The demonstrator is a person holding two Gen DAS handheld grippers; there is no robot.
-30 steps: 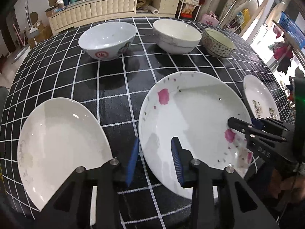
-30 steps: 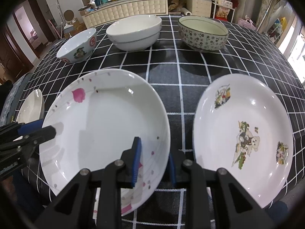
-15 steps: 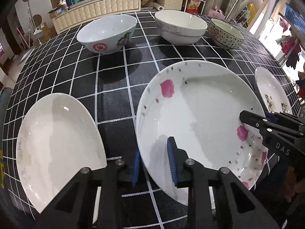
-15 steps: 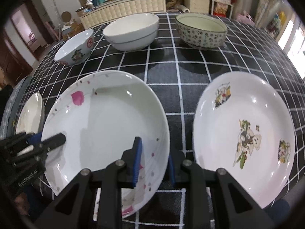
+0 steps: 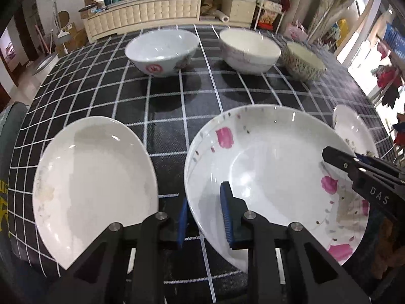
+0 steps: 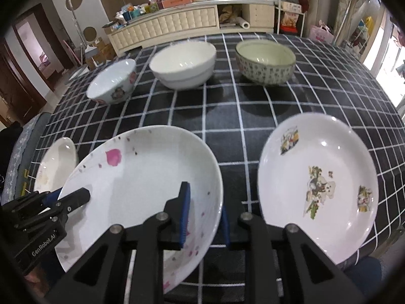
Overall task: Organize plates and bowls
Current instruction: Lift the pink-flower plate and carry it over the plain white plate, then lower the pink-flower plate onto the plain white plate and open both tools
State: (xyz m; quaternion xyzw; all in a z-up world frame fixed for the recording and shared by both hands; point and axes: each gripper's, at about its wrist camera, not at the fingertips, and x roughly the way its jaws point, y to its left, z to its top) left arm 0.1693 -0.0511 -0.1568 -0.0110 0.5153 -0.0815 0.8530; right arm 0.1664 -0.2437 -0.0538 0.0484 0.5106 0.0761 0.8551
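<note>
A white plate with pink flowers (image 5: 273, 167) (image 6: 141, 177) is held off the black checked tablecloth by both grippers. My left gripper (image 5: 203, 214) is shut on its left rim, one pad inside and one under. My right gripper (image 6: 206, 212) is shut on its right rim the same way. A plain white plate (image 5: 93, 182) (image 6: 57, 167) lies to the left. A plate with cartoon prints (image 6: 319, 185) (image 5: 354, 129) lies to the right. Three bowls stand in a row behind: a red-marked one (image 5: 162, 50) (image 6: 114, 82), a white one (image 5: 249, 50) (image 6: 183, 64), and a patterned one (image 5: 302, 62) (image 6: 265, 60).
The round table with the checked cloth (image 5: 164, 106) drops off at its near edge under the grippers. A cream sideboard (image 6: 177, 22) with clutter stands beyond the table. A shelf rack (image 6: 288, 2) is at the back right.
Both grippers have lifted the flowered plate off the cloth and tilted the view up. The other plates and the bowls have stayed where they were.
</note>
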